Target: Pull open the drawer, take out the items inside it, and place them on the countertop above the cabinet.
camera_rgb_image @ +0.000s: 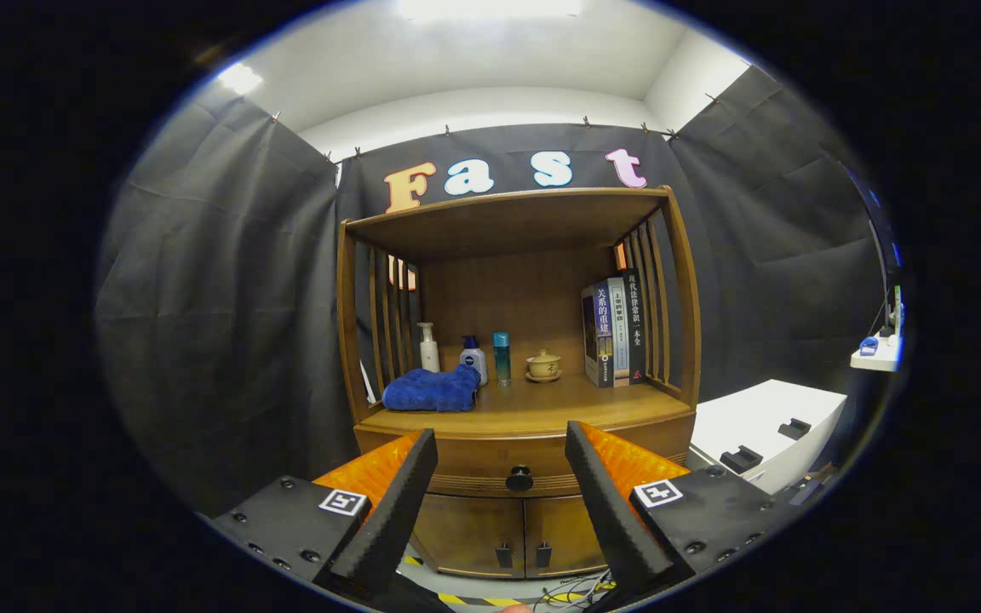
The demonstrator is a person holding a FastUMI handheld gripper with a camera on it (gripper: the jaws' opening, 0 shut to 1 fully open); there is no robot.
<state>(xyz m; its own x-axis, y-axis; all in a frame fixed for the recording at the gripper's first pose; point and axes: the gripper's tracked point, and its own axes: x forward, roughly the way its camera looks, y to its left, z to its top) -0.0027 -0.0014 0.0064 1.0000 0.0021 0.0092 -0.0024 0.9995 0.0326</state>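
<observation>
The gripper (499, 443) hangs in front of a wooden cabinet (518, 383), its two ridged, wedge-shaped fingers spread wide and holding nothing. Between the fingertips, straight ahead at twelve o'clock, sits the drawer (490, 464): a shallow band of dark polished wood whose long axis runs side to side, fully pushed in, its front facing the gripper. A round dark knob (519, 479) marks its centre. Whatever lies inside cannot be seen.

Below the drawer, two cupboard doors (503, 535) stand closed, each with a small dark handle near the middle seam.

Above the drawer, the countertop (542, 409) is smooth brown wood beneath a slatted, roofed alcove. From ten o'clock to two o'clock of the knob it carries a rumpled blue towel (431, 390), a white pump bottle (428, 347), a squat white bottle with a blue cap (473, 358), a slim teal bottle (501, 358), a small lidded ceramic cup on a saucer (543, 366), and a row of upright books (614, 328) with spines facing out.

At three o'clock of the cabinet stands a white box-like unit (767, 430).
</observation>
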